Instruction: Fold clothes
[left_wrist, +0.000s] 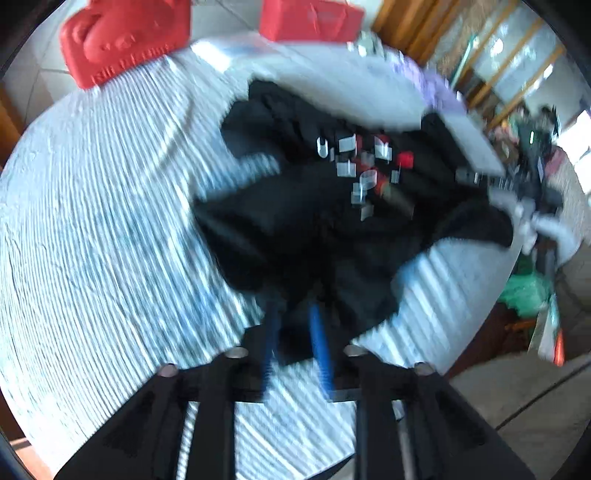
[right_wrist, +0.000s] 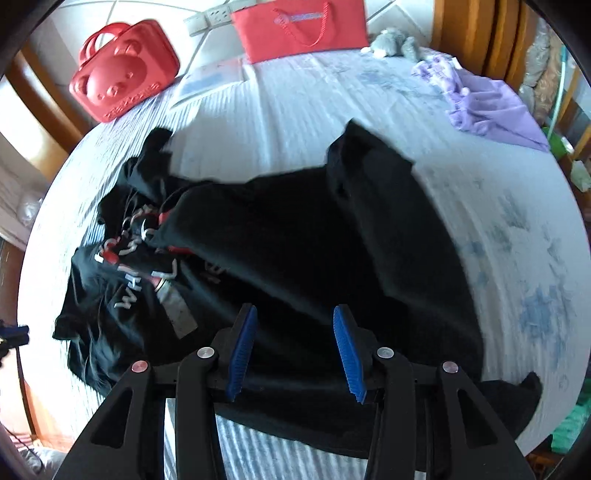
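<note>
Right wrist view: the right gripper (right_wrist: 295, 343) hangs over the near part of the black T-shirt with white and red lettering (right_wrist: 303, 258), its blue ribbed pads (right_wrist: 347, 354) standing apart with only flat cloth beneath them; nothing is pinched. Left wrist view, heavily blurred: the left gripper (left_wrist: 295, 332) has its blue pads (left_wrist: 319, 343) set narrowly apart, and a dark fold of the same garment (left_wrist: 314, 221) sits at or between the tips. Whether the pads press on it cannot be told.

Risks, near to far:
- A closing right gripper is likely to catch two layers at once, since the cloth below it lies doubled and rumpled.
- If the left pads only brush the fold, a pull would probably let it slip and the crease would go crooked.
- The bunched lettered section on the left side of the right view may drag and twist the body when the hem is moved.

Edges and room: the T-shirt lies on the pale blue striped bedsheet (right_wrist: 295, 110), its near hem close to the bed's near edge, so cloth drawn nearer could slide off. Bare sheet lies open beyond the garment. Farther off stand a red bear-face bag (right_wrist: 122, 74), a red flat tote (right_wrist: 301, 29) and a lilac garment (right_wrist: 487, 107), all well apart from the work
</note>
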